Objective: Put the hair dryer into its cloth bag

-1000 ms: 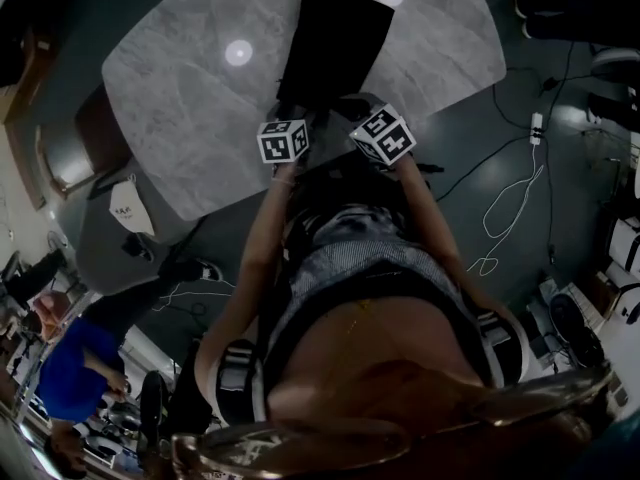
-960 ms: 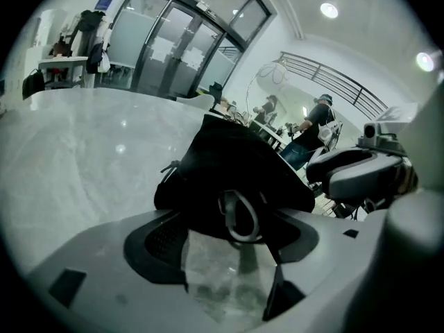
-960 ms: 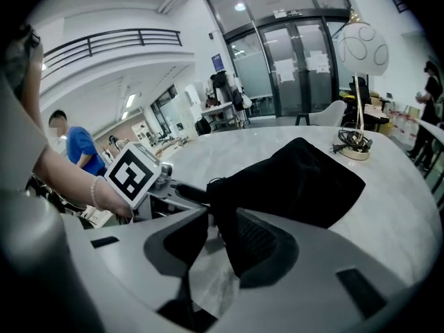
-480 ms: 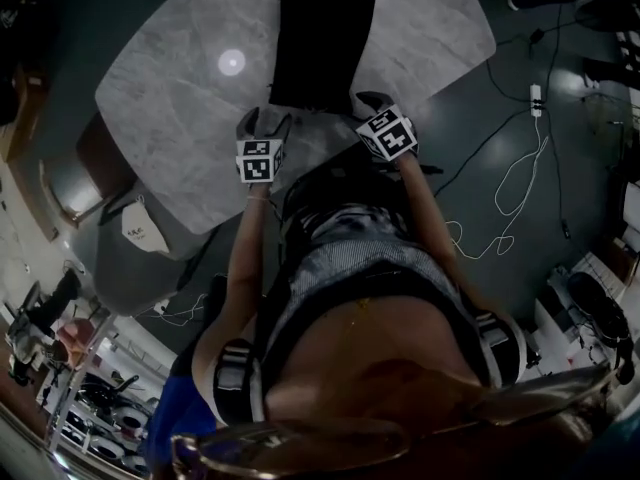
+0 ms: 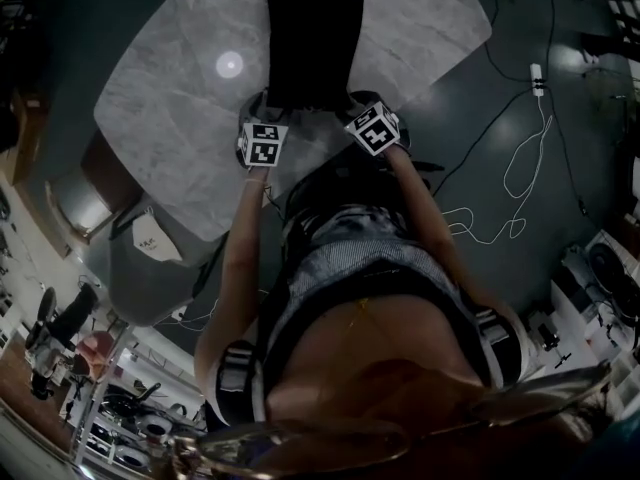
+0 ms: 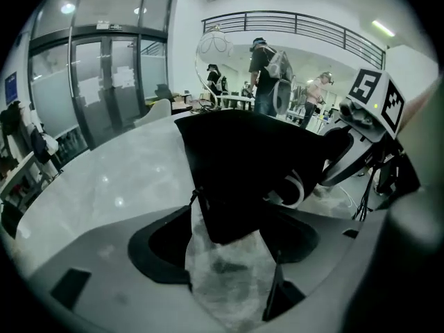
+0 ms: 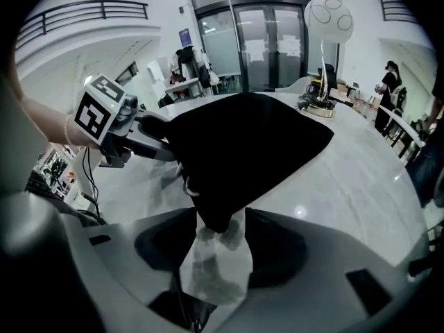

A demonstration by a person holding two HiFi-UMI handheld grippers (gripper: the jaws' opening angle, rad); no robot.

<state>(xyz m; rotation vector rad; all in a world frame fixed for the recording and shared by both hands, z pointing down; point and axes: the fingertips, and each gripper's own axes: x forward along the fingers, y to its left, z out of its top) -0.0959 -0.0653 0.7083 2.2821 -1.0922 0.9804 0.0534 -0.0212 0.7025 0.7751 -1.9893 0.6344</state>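
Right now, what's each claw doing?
Left claw: open, corner of black cloth bag between its jaws.
Right claw: open, jaws just been opening, bag's other corner between them.

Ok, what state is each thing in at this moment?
cloth bag: lying on the table, its near corners reaching between the grippers' jaws.
left gripper: jaws apart, one bag corner between them, not pinched.
right gripper: jaws have just been opening and stand wide, the other bag corner between them, not pinched.
hair dryer: not visible; whether it is inside the bag cannot be told.
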